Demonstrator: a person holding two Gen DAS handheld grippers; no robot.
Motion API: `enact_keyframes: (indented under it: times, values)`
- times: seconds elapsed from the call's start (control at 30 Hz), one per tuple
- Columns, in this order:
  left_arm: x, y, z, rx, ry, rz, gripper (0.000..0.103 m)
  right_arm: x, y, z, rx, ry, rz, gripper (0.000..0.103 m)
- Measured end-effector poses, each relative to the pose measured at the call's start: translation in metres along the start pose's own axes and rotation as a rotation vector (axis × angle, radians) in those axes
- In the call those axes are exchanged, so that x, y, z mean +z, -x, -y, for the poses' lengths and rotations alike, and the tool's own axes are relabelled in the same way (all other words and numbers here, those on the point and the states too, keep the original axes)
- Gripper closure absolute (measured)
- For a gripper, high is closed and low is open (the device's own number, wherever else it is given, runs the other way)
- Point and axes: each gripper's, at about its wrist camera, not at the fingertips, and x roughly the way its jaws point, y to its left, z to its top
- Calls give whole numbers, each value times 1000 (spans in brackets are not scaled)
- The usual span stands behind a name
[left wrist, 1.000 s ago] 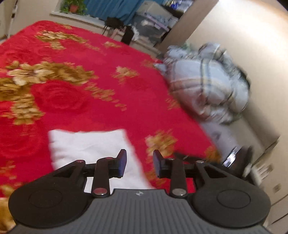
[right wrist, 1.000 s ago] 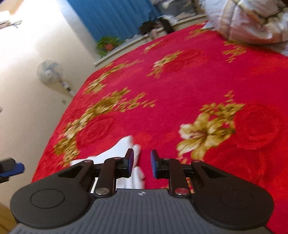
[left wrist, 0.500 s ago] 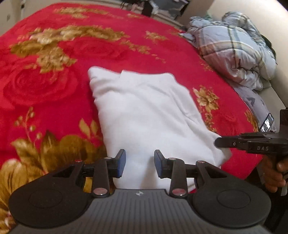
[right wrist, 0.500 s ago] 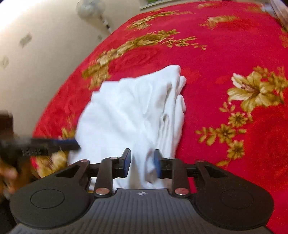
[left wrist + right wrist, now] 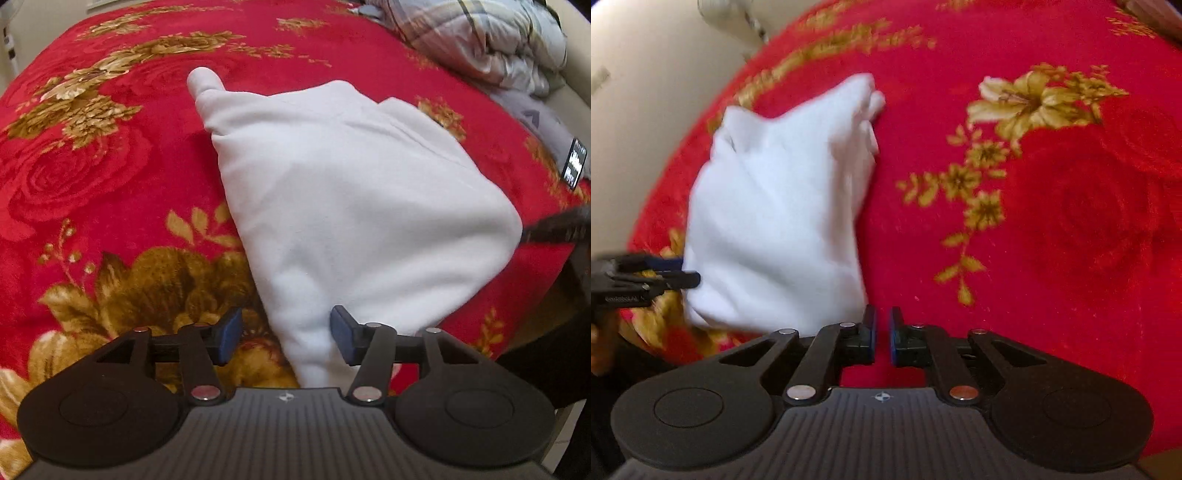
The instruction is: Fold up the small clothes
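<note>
Our left gripper (image 5: pixel 286 338) points steeply down at the bed, its jaws standing well apart and opening; the near corner of the white garment (image 5: pixel 351 206) lies between the blue pads, which do not press on it. Our right gripper (image 5: pixel 882 341) has its jaws drawn nearly together, only a narrow slit left, and nothing caught in it; bare red blanket (image 5: pixel 1052 229) shows through the gap, and the garment's near edge sits just to the left of the left finger. From the right wrist view we see the left gripper's black fingers coming in at the left margin, right at the garment's lower corner, though blur hides whether they touch. The garment lies folded into a rough wedge on the blanket, near the edge of the bed, one small tip sticking out at its far end. The blanket is patterned with gold flowers and red roses. Beyond it, at the far right of the left wrist view, a plaid quilt (image 5: pixel 487 37) lies bunched up.
</note>
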Motion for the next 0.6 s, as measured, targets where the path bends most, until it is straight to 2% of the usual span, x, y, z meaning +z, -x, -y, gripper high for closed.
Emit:
enact_keyframes:
  times: [0.07,0.13,0.23,0.33,0.5,0.57,0.6]
  values:
    - [2,0,-4,-8,4,-20,39,10,13,-4,23,-9,87,89]
    - [2,0,-6,-8,9,-26,37,25,30,-8,78,-28,198,67]
    - [1,1,-4,-4,13,-16,36,55,39,-10,110,-70,313,66]
    - [1,4,-6,-12,29,3,35,87,19,-13,85,-112,314,66]
    - [3,15,-12,-23,82,66,36,117,-33,-33,-18,-91,243,66]
    - [5,20,-17,-28,129,108,36,125,-46,-41,-32,-67,230,75]
    - [6,21,-21,-36,163,122,36,128,-51,-45,-26,-46,232,99]
